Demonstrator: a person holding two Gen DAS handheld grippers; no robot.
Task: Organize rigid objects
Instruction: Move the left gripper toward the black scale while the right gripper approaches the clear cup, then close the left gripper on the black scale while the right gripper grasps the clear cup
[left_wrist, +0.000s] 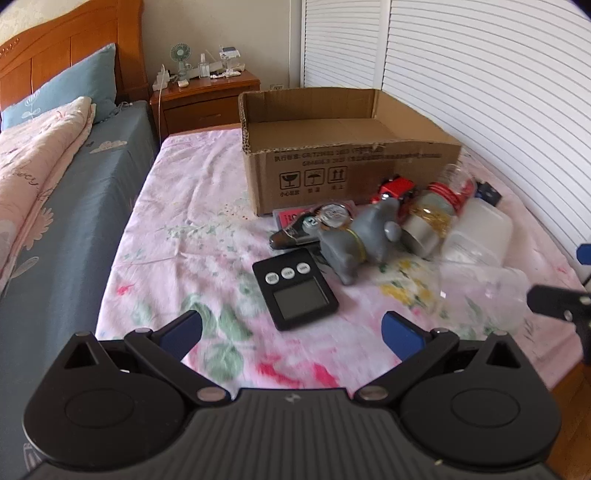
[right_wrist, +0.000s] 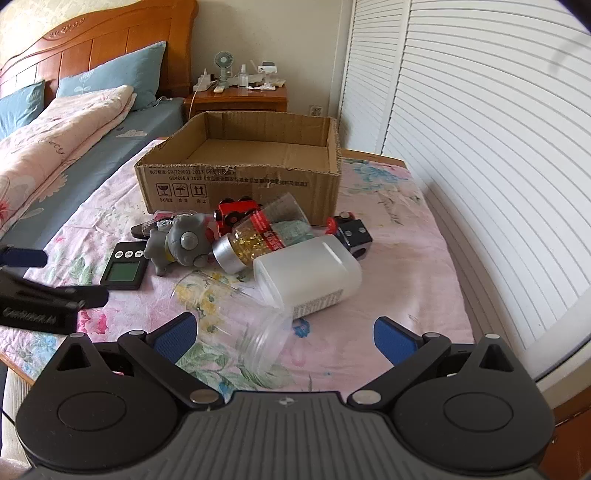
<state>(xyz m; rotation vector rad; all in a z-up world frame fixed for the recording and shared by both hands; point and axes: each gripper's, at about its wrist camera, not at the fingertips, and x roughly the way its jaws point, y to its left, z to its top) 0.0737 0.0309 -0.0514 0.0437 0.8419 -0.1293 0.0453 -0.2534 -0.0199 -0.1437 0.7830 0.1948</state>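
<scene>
Clear jar (right_wrist: 236, 325) lies just ahead of the wide-open right hand-held gripper (right_wrist: 284, 338), seemingly untouched.

So the cardboard box (right_wrist: 236, 173) sits toward the back of the table (right_wrist: 406, 266), open side up. Everything else is piled right in front of it: digital scale (right_wrist: 123, 269) on the left, elephant toy (right_wrist: 181, 245) beside it, capsule bottle (right_wrist: 255, 240) in the middle, toy train (right_wrist: 236, 214) behind that, plastic jar (right_wrist: 310, 273) to the right, clear cup (right_wrist: 236, 321) lying nearest. Bed (right_wrist: 74, 147) on the left.
</scene>
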